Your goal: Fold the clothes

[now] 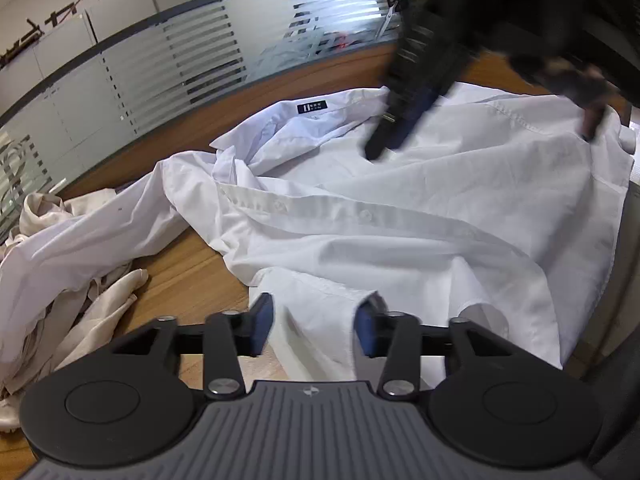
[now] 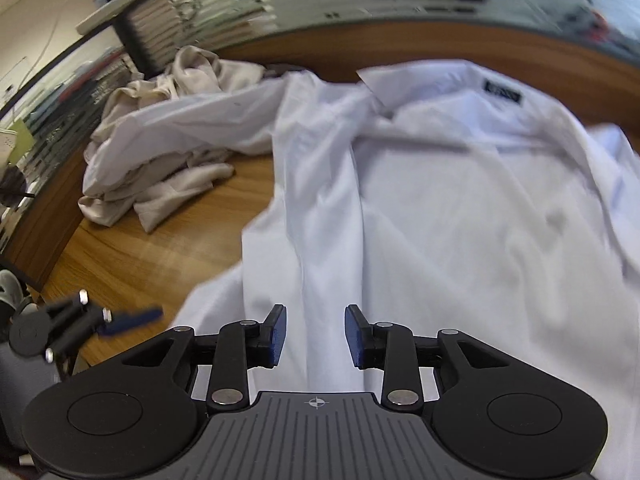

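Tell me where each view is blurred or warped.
Left wrist view: white shirt mostly sharp, right hand-held gripper motion-smeared, partition rail bowed by the fisheye. Right wrist view: shirt and collar label blurred, left hand-held gripper smeared.

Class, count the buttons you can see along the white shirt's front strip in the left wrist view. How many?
2. One button sits left of the strip's middle, the other button further right along the shirt. More may be hidden in folds.
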`<action>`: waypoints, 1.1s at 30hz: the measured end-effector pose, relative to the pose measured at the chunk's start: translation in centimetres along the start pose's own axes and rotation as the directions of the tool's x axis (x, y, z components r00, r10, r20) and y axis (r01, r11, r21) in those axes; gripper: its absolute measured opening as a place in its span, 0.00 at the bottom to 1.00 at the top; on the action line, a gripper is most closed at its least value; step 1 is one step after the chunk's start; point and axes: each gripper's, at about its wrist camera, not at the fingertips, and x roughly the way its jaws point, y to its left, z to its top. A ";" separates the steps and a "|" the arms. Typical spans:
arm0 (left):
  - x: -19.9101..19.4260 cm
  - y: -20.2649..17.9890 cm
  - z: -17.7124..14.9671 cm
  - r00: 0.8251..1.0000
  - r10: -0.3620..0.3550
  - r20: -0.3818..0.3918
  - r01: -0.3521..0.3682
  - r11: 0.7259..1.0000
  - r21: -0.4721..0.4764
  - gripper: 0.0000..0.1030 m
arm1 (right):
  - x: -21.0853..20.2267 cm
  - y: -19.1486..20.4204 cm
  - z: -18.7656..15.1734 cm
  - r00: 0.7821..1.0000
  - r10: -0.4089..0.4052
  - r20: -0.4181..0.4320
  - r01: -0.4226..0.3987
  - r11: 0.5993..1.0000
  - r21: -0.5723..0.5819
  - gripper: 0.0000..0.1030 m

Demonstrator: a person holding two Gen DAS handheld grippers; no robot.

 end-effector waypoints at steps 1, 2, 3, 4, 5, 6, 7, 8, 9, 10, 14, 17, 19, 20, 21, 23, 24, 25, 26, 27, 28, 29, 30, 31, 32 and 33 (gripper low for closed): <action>0.0 0.0 0.2 1.000 0.000 -0.006 0.000 1.000 -0.018 0.23 | 0.2 -0.1 0.9 1.000 0.005 0.002 -0.005 1.000 -0.015 0.36; -0.1 0.2 0.4 1.000 0.004 -0.012 -0.004 0.998 -0.055 0.18 | 0.5 -0.2 1.9 1.000 0.009 0.004 -0.009 0.999 -0.030 0.36; -0.2 0.5 0.6 1.000 0.009 -0.017 -0.011 0.994 -0.107 0.14 | 0.7 -0.2 2.8 1.000 0.017 0.004 -0.017 0.999 -0.045 0.38; -0.4 0.8 0.7 1.000 0.018 -0.025 -0.021 0.987 -0.159 0.12 | 0.9 -0.3 3.7 1.000 0.027 0.002 -0.027 0.998 -0.057 0.39; -0.5 1.2 0.7 0.999 0.033 -0.034 -0.039 0.976 -0.214 0.10 | 1.1 -0.3 4.6 0.999 0.037 0.001 -0.037 0.997 -0.070 0.41; -0.7 1.6 0.7 0.998 0.052 -0.044 -0.062 0.960 -0.273 0.10 | 1.4 -0.4 5.5 0.999 0.048 -0.002 -0.048 0.996 -0.080 0.41; -0.9 2.0 0.8 0.996 0.071 -0.055 -0.085 0.940 -0.331 0.10 | 1.8 -0.5 6.4 0.998 0.058 -0.007 -0.059 0.994 -0.088 0.41; -1.1 2.4 0.7 0.993 0.092 -0.067 -0.111 0.915 -0.387 0.09 | 2.2 -0.6 7.2 0.998 0.069 -0.012 -0.069 0.993 -0.095 0.41; -1.2 2.8 0.6 0.990 0.116 -0.083 -0.140 0.886 -0.442 0.09 | 2.6 -0.7 8.0 0.997 0.080 -0.015 -0.081 0.992 -0.100 0.41; -1.4 3.1 0.5 0.985 0.138 -0.099 -0.169 0.852 -0.496 0.08 | 3.0 -0.8 8.8 0.996 0.091 -0.017 -0.092 0.991 -0.099 0.41; -2.7 3.8 0.0 0.956 0.236 -0.174 -0.291 0.693 -0.660 0.03 | 5.4 -1.6 12.0 0.990 0.140 -0.028 -0.141 0.989 -0.040 0.42; -3.9 3.9 -0.1 0.927 0.300 -0.225 -0.363 0.570 -0.737 0.02 | 8.2 -2.4 14.2 0.988 0.149 -0.041 -0.148 0.988 0.036 0.47; -4.8 3.9 -0.2 0.908 0.334 -0.254 -0.397 0.488 -0.777 0.02 | 10.1 -3.0 15.7 0.987 0.152 -0.050 -0.147 0.985 0.091 0.50; -5.2 3.9 -0.3 0.899 0.346 -0.268 -0.409 0.445 -0.797 0.02 | 11.1 -3.4 16.4 0.987 0.151 -0.055 -0.143 0.982 0.121 0.50; -5.6 3.9 -0.5 0.892 0.353 -0.282 -0.416 0.401 -0.816 0.02 | 12.1 -3.8 17.1 0.987 0.148 -0.060 -0.137 0.978 0.155 0.52; -6.2 3.9 -0.8 0.879 0.367 -0.306 -0.429 0.325 -0.843 0.02 | 14.0 -4.9 18.2 0.988 0.134 -0.080 -0.112 0.966 0.233 0.56; -6.4 3.9 -1.0 0.872 0.372 -0.317 -0.434 0.291 -0.853 0.02 | 15.0 -5.5 18.6 0.987 0.130 -0.095 -0.100 0.957 0.271 0.56; -6.7 4.0 -1.3 0.867 0.376 -0.327 -0.438 0.262 -0.860 0.02 | 16.1 -6.2 18.9 0.985 0.129 -0.112 -0.088 0.947 0.308 0.56; -7.0 4.1 -1.6 0.863 0.378 -0.336 -0.440 0.236 -0.866 0.02 | 17.1 -6.7 19.1 0.984 0.125 -0.129 -0.075 0.938 0.338 0.56; -7.2 4.1 -1.9 0.858 0.380 -0.345 -0.443 0.209 -0.872 0.02 | 18.1 -7.2 19.2 0.981 0.127 -0.144 -0.068 0.930 0.360 0.55; -7.5 4.2 -2.3 0.854 0.381 -0.355 -0.446 0.184 -0.876 0.02 | 18.8 -7.5 19.2 0.979 0.133 -0.154 -0.068 0.926 0.371 0.53; -7.7 4.4 -2.7 0.850 0.380 -0.365 -0.450 0.161 -0.879 0.02 | 19.3 -7.8 19.2 0.977 0.139 -0.162 -0.070 0.924 0.375 0.34; -7.9 4.6 -3.1 0.846 0.378 -0.375 -0.451 0.136 -0.882 0.01 | 19.7 -7.9 19.2 0.975 0.148 -0.167 -0.077 0.927 0.368 0.07; -8.2 4.7 -3.7 0.844 0.375 -0.383 -0.451 0.111 -0.886 0.01 | 19.7 -8.0 19.3 0.975 0.148 -0.166 -0.081 0.932 0.353 0.05; -8.5 4.9 -4.2 0.843 0.371 -0.391 -0.451 0.088 -0.888 0.01 | 19.1 -8.1 19.4 0.976 0.154 -0.154 -0.093 0.934 0.344 0.05; -8.8 5.0 -4.7 0.841 0.366 -0.398 -0.451 0.070 -0.890 0.01 | 18.2 -8.4 19.5 0.976 0.168 -0.137 -0.113 0.934 0.340 0.05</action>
